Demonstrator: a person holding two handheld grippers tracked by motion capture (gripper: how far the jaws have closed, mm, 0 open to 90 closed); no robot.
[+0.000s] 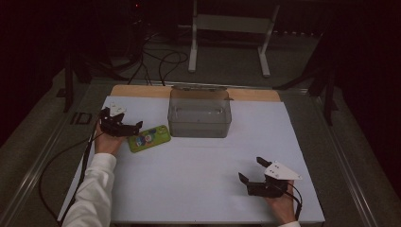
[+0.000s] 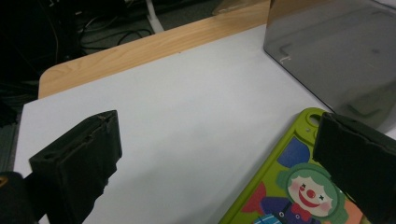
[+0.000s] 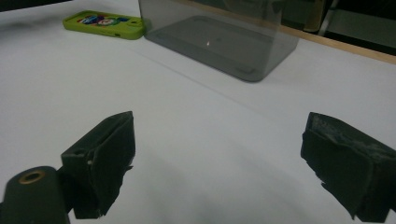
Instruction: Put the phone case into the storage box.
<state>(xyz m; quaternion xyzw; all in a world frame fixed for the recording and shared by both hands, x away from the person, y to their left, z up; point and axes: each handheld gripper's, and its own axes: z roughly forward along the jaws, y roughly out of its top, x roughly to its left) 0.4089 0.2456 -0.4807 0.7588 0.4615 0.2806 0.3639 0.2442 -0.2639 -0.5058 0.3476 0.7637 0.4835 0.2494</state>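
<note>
A green phone case (image 1: 149, 138) printed with a clown lies flat on the white sheet (image 1: 198, 184), left of a grey translucent box (image 1: 199, 116). My left gripper (image 1: 124, 124) stands open at the case's left end. In the left gripper view, one jaw of that gripper (image 2: 217, 126) hangs over the case (image 2: 280, 191) and the other over bare sheet; the box (image 2: 336, 51) is at upper right. My right gripper (image 1: 250, 169) is open near the front right of the sheet, holding nothing. The right gripper (image 3: 219, 123) faces the box (image 3: 219, 37), with the case (image 3: 105, 24) far off at upper left.
The box has its lid (image 1: 198, 88) tipped up at the back and looks empty. A wooden table edge (image 1: 137, 91) shows behind the sheet. Beyond it are cables (image 1: 161, 61) on the floor and a white stand (image 1: 194, 42).
</note>
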